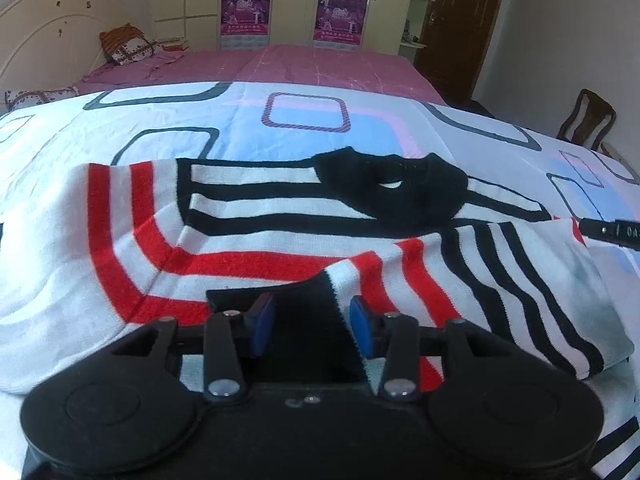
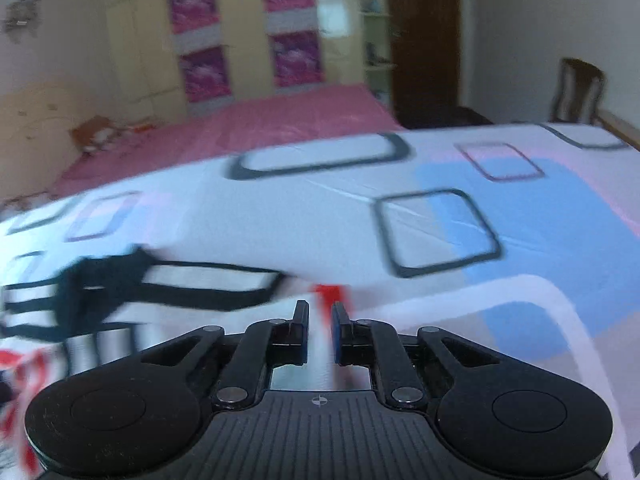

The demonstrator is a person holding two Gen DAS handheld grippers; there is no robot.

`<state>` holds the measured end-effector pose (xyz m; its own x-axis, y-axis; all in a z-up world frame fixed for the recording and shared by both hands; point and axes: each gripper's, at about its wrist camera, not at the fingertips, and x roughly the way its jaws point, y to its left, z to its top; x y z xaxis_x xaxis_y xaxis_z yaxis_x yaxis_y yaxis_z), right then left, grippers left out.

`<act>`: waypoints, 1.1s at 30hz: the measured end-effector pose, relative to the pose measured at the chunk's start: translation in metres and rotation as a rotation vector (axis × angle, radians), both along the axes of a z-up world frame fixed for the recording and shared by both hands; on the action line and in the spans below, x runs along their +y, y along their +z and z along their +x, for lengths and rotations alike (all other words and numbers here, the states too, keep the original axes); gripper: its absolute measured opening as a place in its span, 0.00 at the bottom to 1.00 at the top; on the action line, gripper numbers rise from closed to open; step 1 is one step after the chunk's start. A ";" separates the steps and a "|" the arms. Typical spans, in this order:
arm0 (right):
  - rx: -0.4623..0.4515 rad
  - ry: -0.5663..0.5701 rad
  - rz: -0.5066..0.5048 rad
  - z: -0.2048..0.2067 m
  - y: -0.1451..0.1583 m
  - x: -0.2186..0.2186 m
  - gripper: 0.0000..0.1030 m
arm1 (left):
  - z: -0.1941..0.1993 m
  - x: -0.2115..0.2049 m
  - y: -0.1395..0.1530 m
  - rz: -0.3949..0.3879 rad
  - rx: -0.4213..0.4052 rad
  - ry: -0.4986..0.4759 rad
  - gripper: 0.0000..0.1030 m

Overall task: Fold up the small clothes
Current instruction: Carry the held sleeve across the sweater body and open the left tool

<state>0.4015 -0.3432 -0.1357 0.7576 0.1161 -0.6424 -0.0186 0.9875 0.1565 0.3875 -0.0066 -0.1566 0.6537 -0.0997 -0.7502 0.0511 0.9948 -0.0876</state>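
A small striped sweater (image 1: 248, 216), white with red and black stripes and a black collar (image 1: 396, 188), lies partly folded on the patterned bedsheet (image 1: 304, 120). My left gripper (image 1: 312, 320) is open, its blue pads either side of the sweater's black cuff (image 1: 308, 312), which lies between the jaws. In the blurred right wrist view the sweater (image 2: 104, 292) lies at the left. My right gripper (image 2: 320, 320) has its jaws close together around a strip of white and red sweater fabric (image 2: 326, 300).
The white sheet with blue, pink and grey squares (image 2: 440, 232) covers the near bed. A pink bed (image 1: 280, 64) with pillows (image 1: 128, 44) lies behind. A wardrobe, a dark door (image 1: 460, 20) and a wooden chair (image 1: 588, 120) stand at the back and right.
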 end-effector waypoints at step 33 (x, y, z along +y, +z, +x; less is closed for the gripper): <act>0.027 0.311 0.024 -0.044 0.009 0.195 0.55 | -0.085 0.188 0.040 -0.100 0.017 0.359 0.61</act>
